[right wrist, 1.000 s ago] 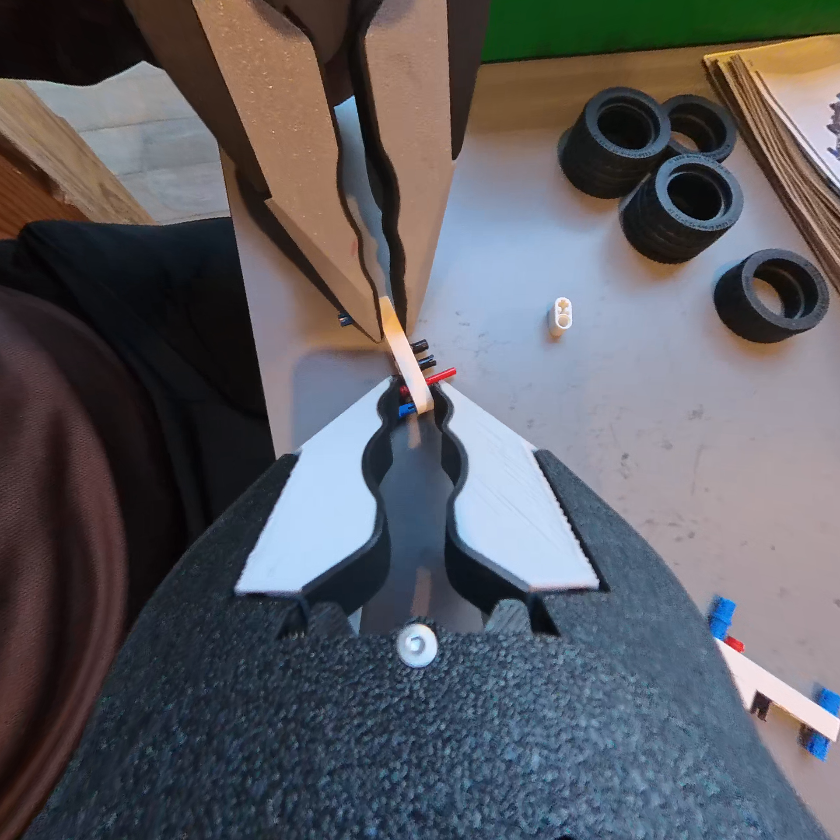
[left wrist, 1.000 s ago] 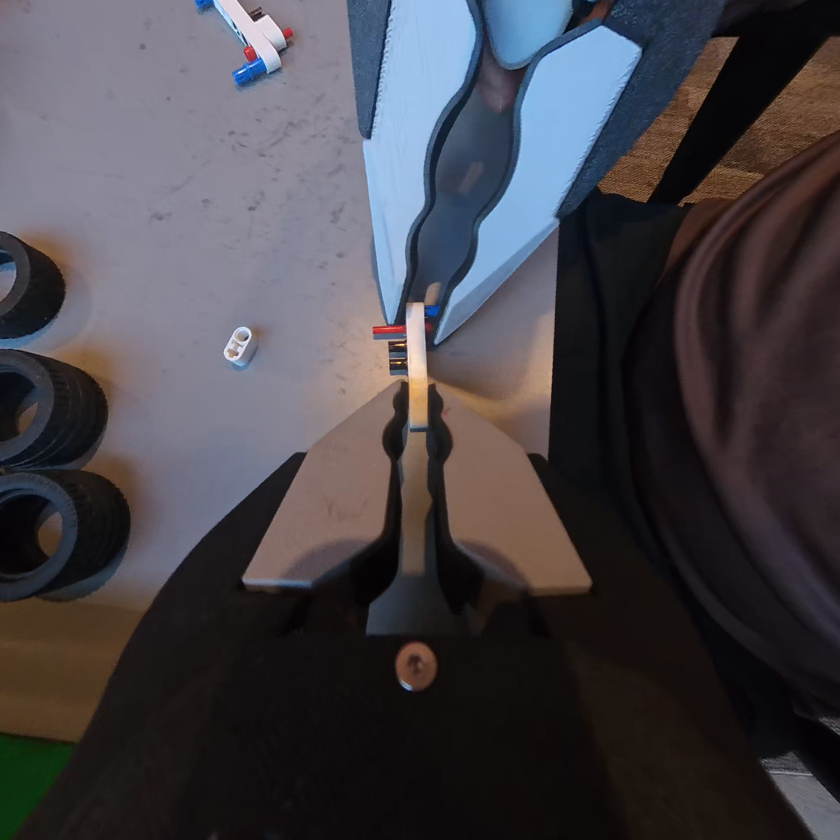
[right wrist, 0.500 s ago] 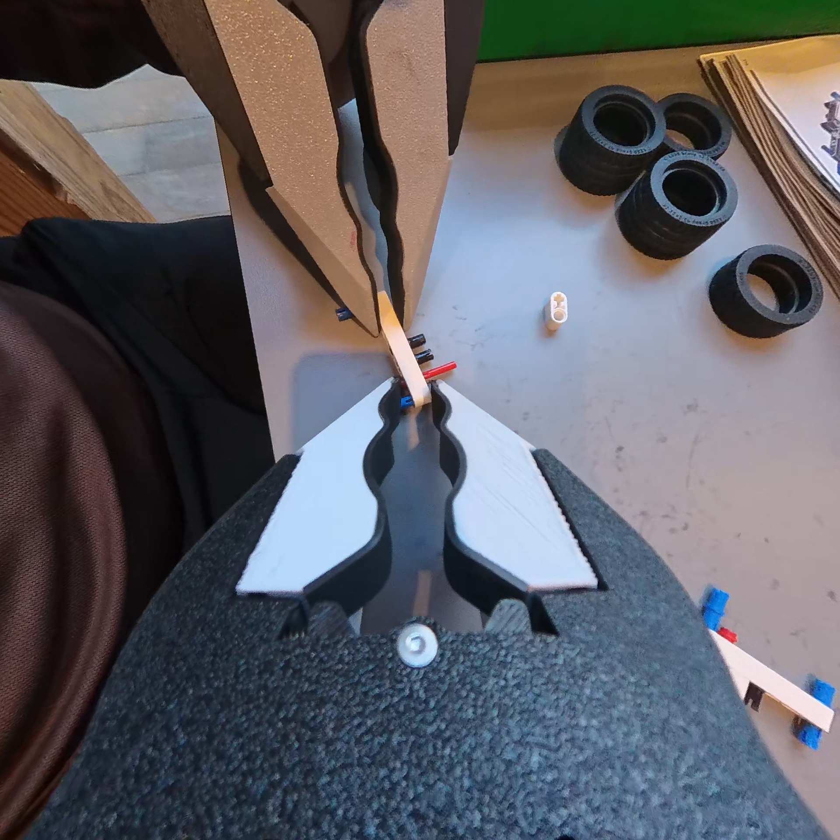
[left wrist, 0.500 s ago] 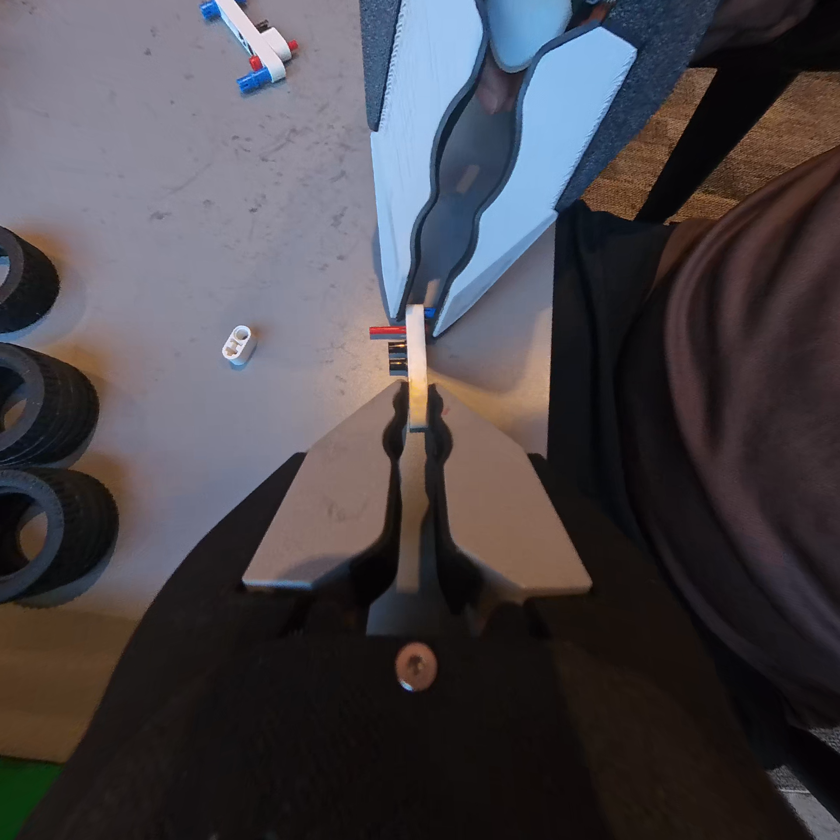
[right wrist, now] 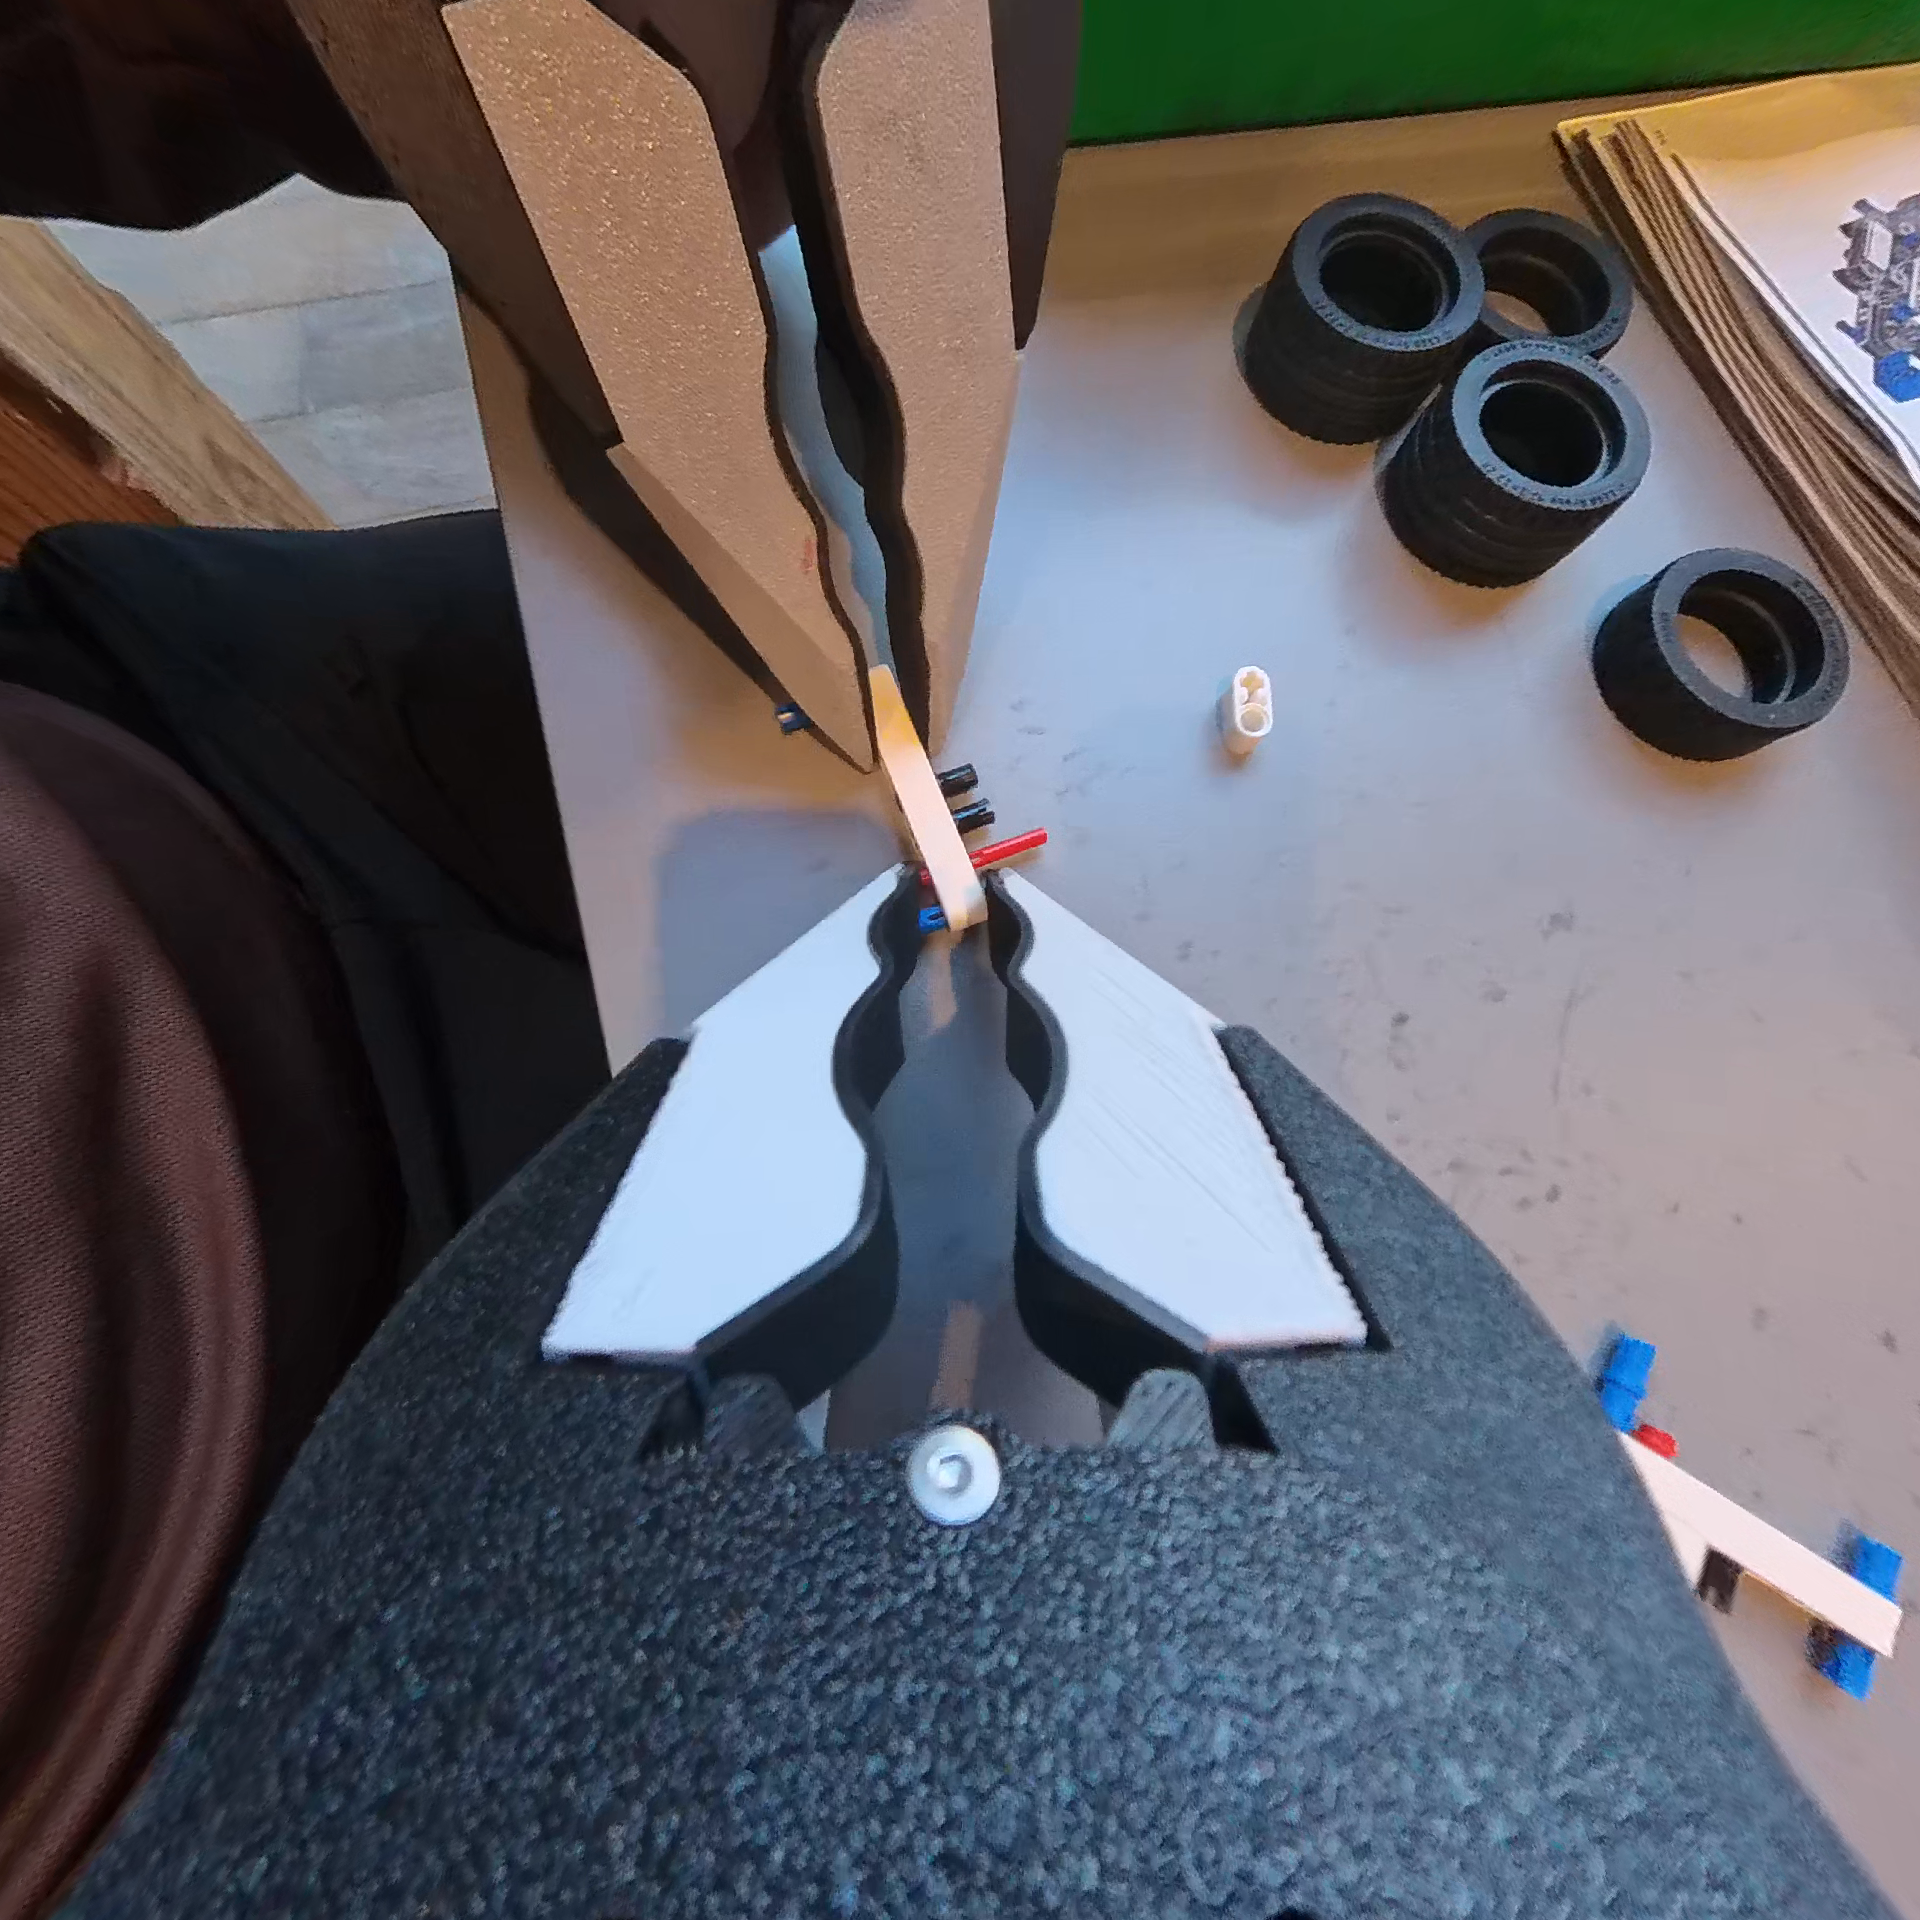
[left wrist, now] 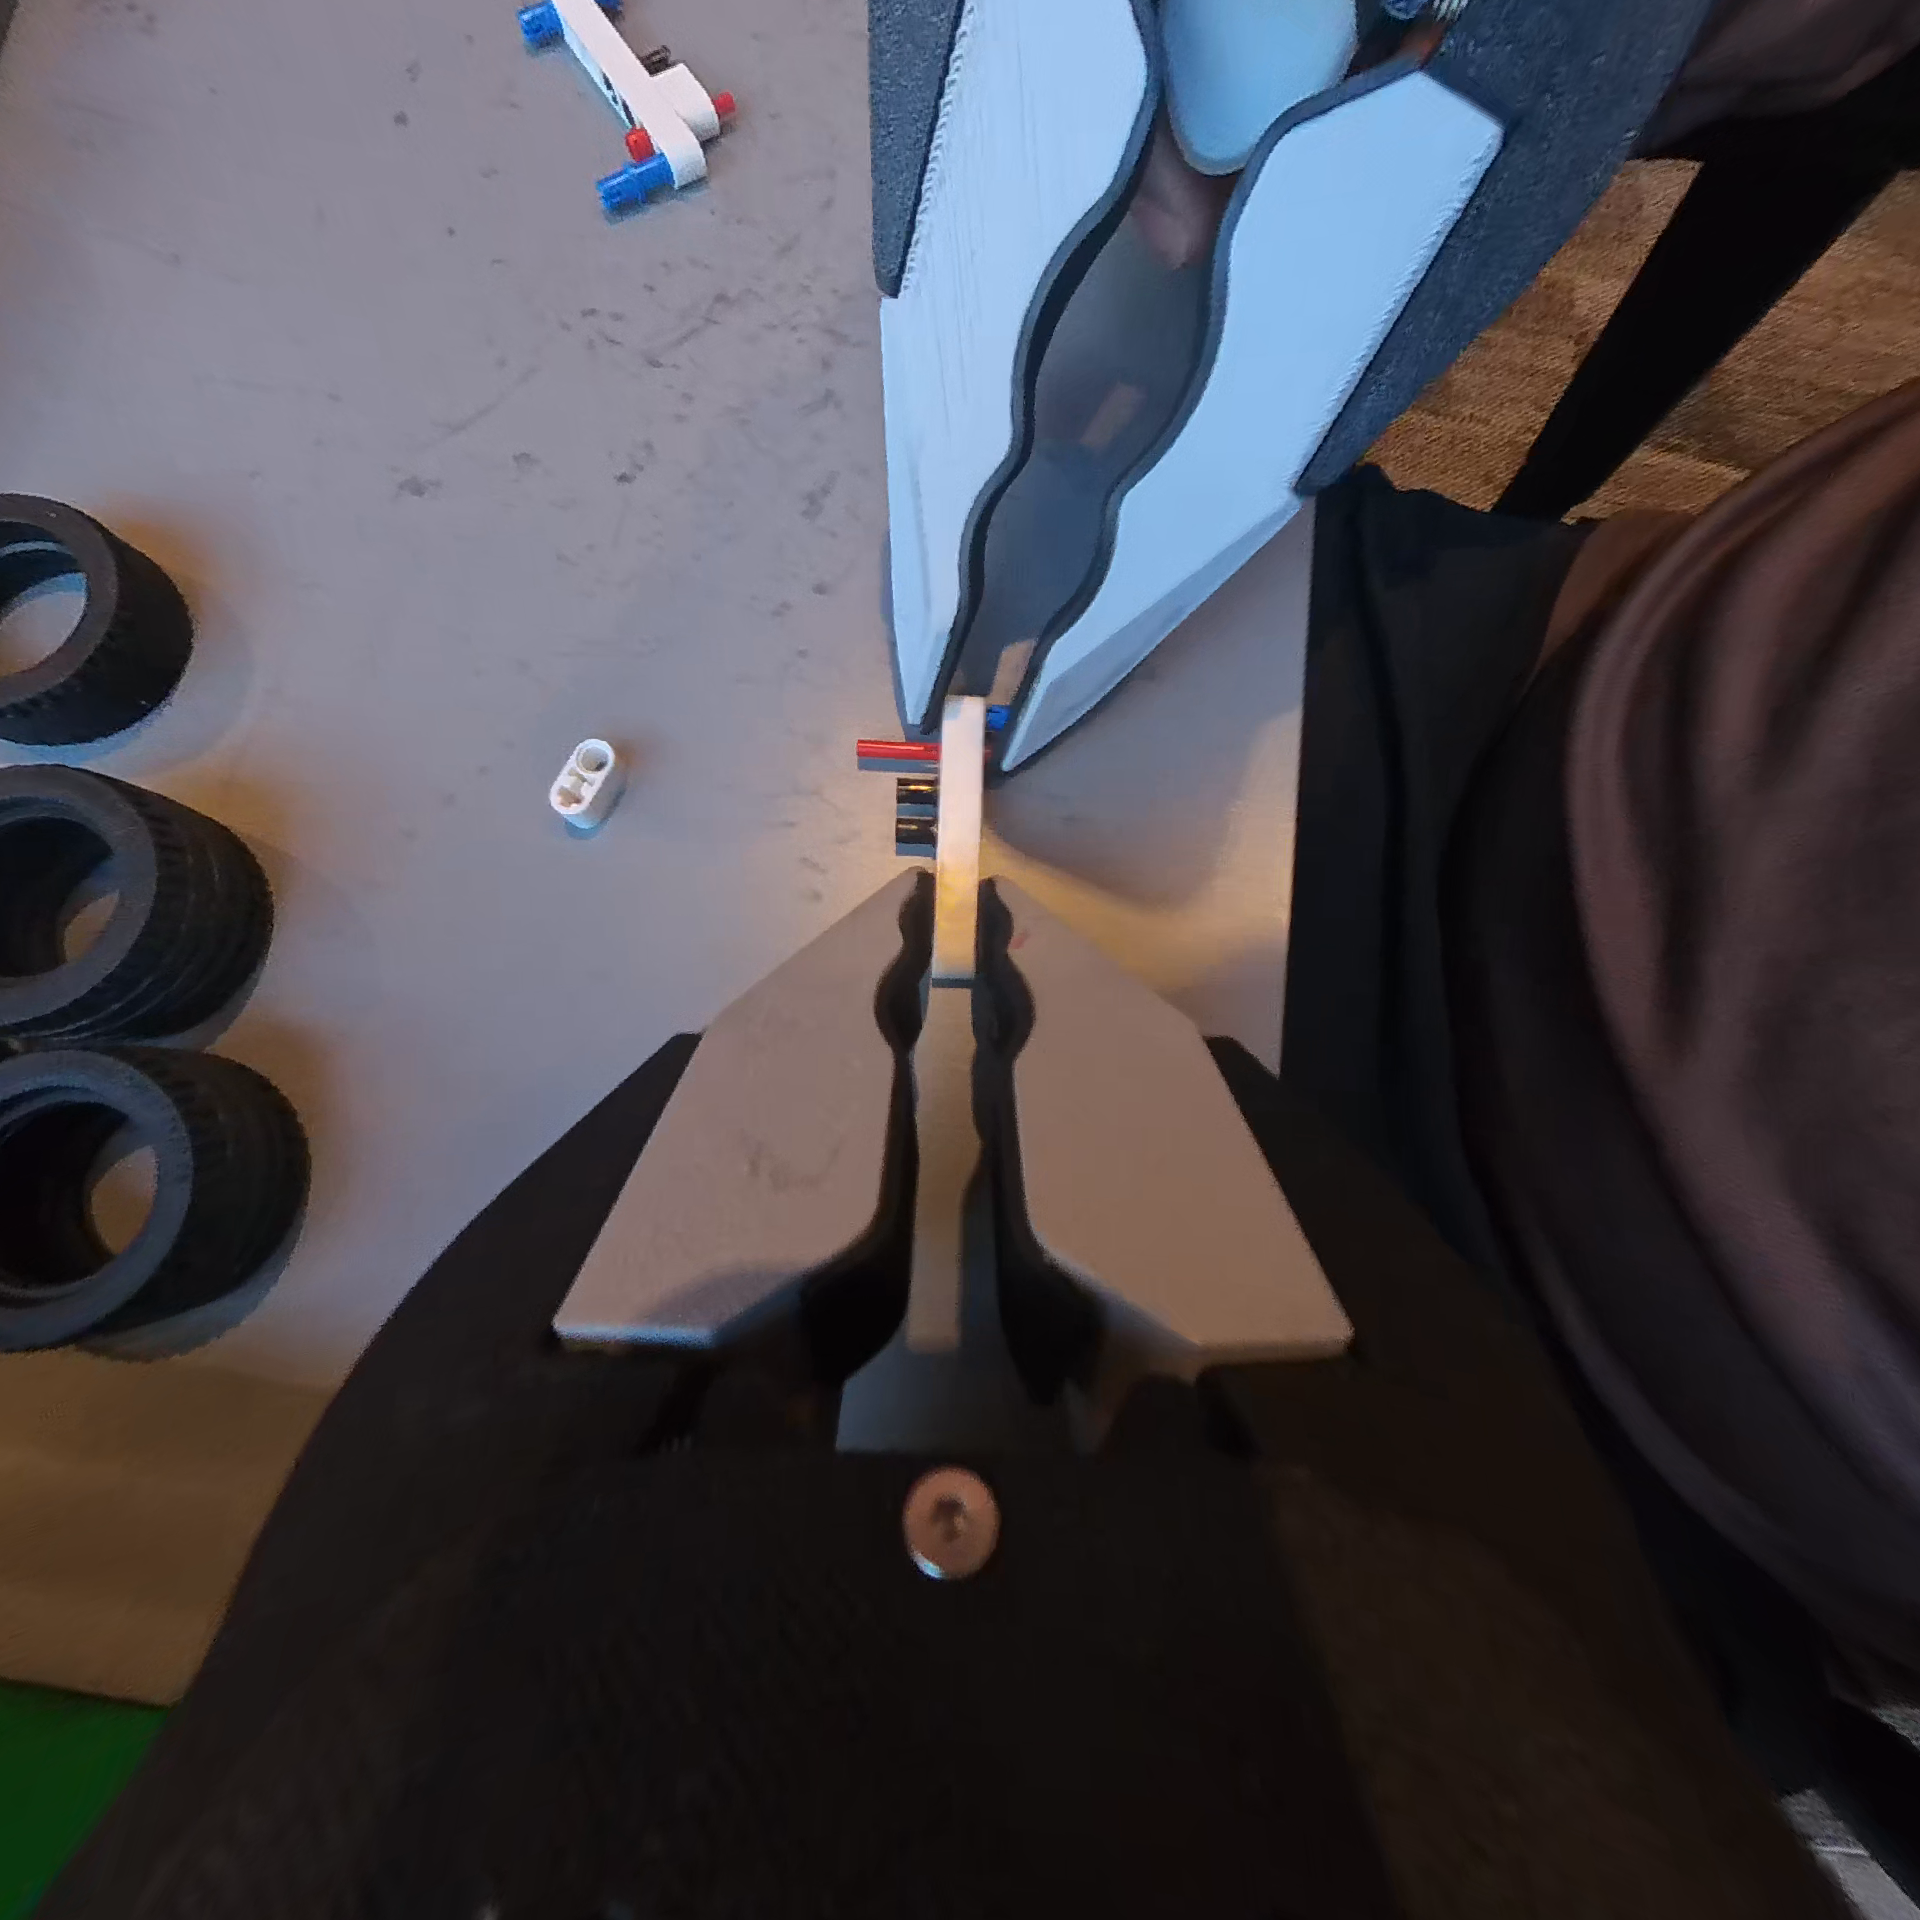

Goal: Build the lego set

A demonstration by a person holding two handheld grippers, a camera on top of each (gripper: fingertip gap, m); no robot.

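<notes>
Both tongs meet tip to tip over the grey table, sharing one white beam

The left gripper is clamped on the beam's near end; the right gripper pinches its far end, where a blue pin juts beside its tip. Judging by this, a pin-fitting step is in hand, and the next move calls for a steady, square push without twisting the beam. Black tyres, a second white beam assembly and a small white connector lie well apart; a red axle and black pins stick from the beam's side
</notes>
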